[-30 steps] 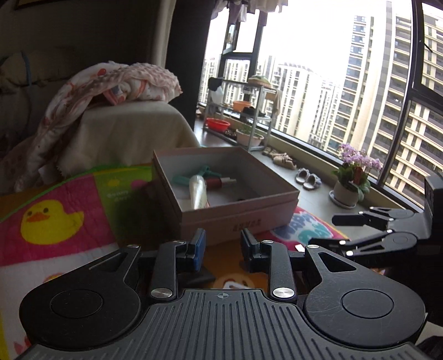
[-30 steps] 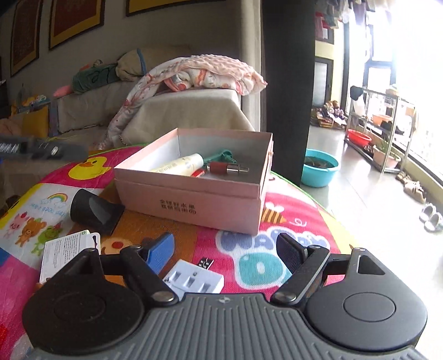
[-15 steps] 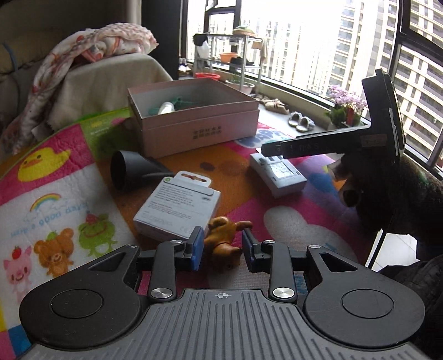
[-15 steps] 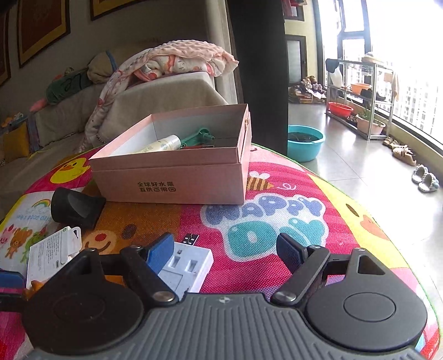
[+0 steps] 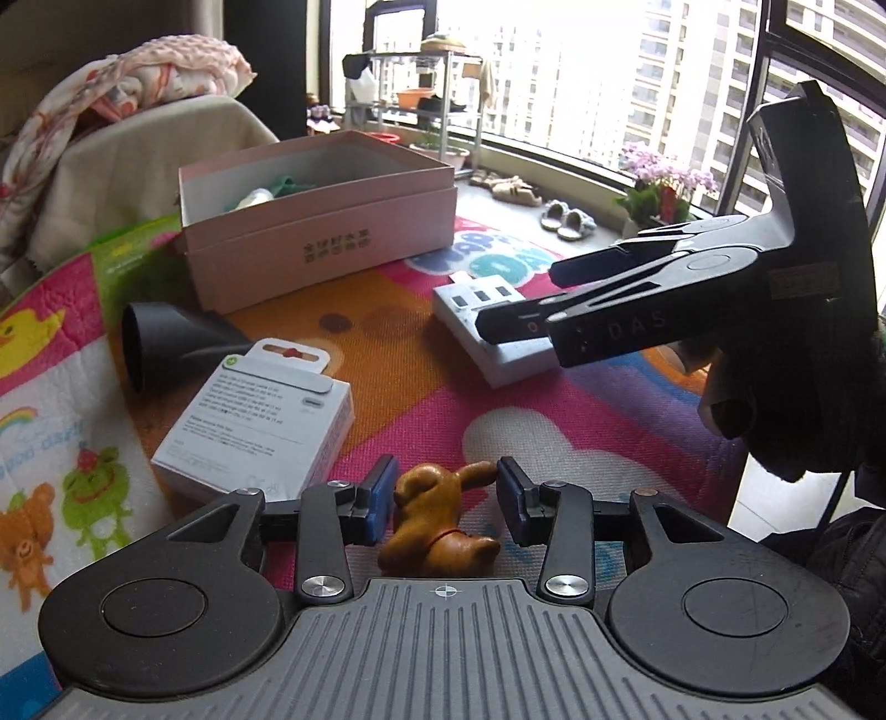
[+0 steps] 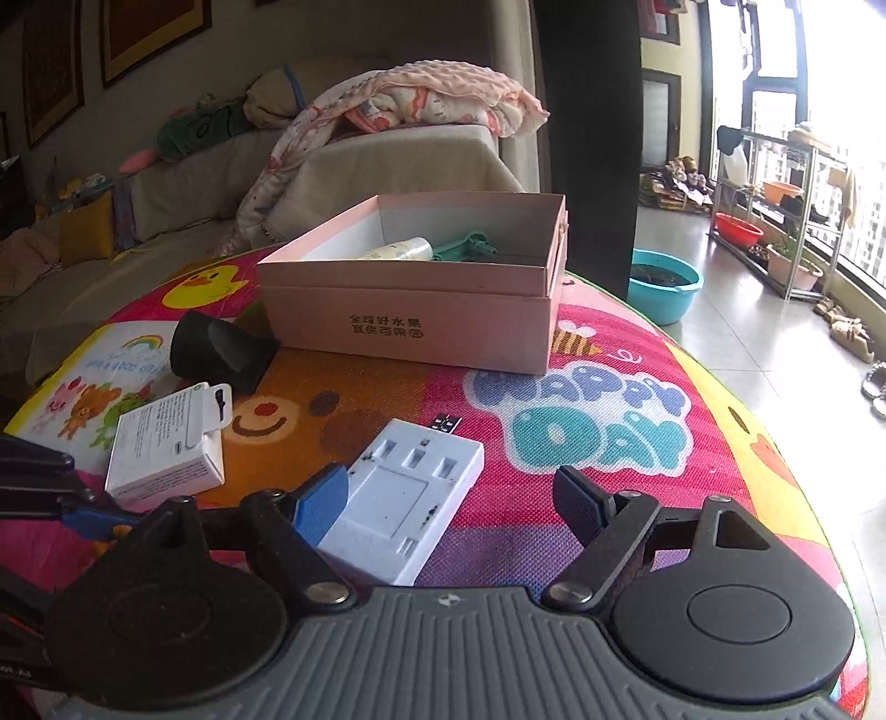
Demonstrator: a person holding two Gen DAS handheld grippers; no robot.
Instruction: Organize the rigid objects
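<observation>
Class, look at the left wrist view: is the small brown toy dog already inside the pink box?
No. The brown toy dog lies on the mat between the left gripper's opening jaws, well short of the pink box.

A bright high-rise living room around us

We see a curved window wall (image 5: 581,83) on the far right, flooding daylight over pale floor tiles (image 6: 747,310), with apartment towers (image 5: 681,72) outside. A metal shelf rack (image 6: 775,221) stands by the glass, a teal basin (image 6: 664,285) near a dark pillar (image 6: 587,111). Far left, a covered sofa (image 6: 387,160) carries a pink blanket (image 6: 443,94), under framed pictures (image 6: 149,33).
</observation>
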